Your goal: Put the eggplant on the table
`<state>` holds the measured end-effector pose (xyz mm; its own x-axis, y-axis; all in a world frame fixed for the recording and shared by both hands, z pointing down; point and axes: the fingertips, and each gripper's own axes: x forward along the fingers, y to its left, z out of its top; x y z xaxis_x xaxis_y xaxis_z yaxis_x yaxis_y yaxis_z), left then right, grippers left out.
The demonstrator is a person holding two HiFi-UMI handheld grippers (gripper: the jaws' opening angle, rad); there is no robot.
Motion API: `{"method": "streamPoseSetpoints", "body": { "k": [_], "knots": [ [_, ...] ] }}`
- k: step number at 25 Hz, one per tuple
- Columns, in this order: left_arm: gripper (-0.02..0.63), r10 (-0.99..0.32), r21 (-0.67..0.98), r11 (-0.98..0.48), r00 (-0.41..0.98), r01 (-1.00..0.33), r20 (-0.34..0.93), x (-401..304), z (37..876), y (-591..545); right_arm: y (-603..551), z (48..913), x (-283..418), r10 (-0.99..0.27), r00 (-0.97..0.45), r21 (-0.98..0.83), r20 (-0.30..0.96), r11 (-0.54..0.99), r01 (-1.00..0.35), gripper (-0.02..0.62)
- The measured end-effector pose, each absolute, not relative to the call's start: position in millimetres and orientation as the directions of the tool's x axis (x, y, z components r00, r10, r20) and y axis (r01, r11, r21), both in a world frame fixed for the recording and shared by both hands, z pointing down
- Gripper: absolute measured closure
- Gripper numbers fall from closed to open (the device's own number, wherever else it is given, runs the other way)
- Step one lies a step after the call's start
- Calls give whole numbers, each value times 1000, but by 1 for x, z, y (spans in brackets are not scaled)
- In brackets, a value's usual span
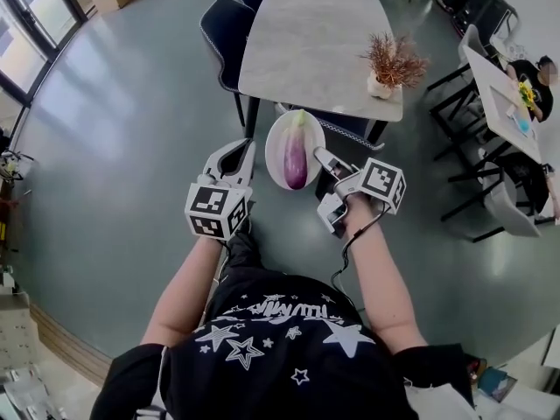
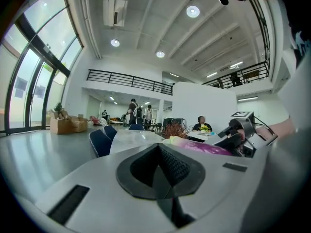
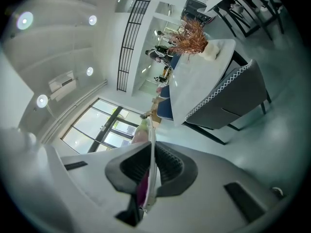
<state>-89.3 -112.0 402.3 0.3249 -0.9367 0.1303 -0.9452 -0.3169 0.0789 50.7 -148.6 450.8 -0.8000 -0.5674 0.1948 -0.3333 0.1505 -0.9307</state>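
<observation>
The right hand-held gripper pinches the plate carrying the eggplant, short of the counter's near edge. The left hand-held gripper is pressed together, empty. Placing remains.

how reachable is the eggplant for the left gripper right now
Probably yes: the eggplant lies uncovered on the plate, and the left gripper sits beside the rim with nothing between. Its fingers are shut, so they would need opening.

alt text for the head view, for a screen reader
From above: the right gripper holds a white plate by its rim, a purple eggplant lying on it, in mid-air just short of a grey table. The left gripper is beside the plate, empty. A potted dried plant stands on the table.
</observation>
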Motion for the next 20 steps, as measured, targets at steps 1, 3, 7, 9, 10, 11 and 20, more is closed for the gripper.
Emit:
{"method": "streamPoseSetpoints", "body": {
  "k": [1, 3, 7, 9, 10, 11, 20],
  "knots": [
    [598, -932, 81, -330, 338, -941, 131, -92, 403, -122, -156, 452, 47, -576, -793, -930, 198, 145, -337, 572],
    [598, -923, 80, -354, 362, -932, 129, -97, 403, -142, -172, 453, 41, -591, -781, -932, 201, 130, -338, 572],
    [598, -913, 85, -381, 389, -921, 122, -122, 399, -182, -206, 456, 23, -623, -756, -934, 202, 110, -340, 572],
    [598, -907, 92, -394, 404, -914, 124, -137, 399, -198, -221, 454, 11, -645, -738, -938, 197, 96, -334, 572],
    [598, -901, 96, -405, 414, -909, 126, -144, 398, -206, -228, 453, 5, -658, -727, -939, 197, 88, -334, 572],
    [598, -895, 98, -416, 426, -904, 129, -150, 398, -213, -234, 451, 0, -671, -714, -938, 199, 80, -336, 572],
    [598, -856, 92, -496, 504, -863, 115, -199, 391, -290, -301, 451, -43, -744, -633, -930, 213, 44, -366, 572]
  ]
}}
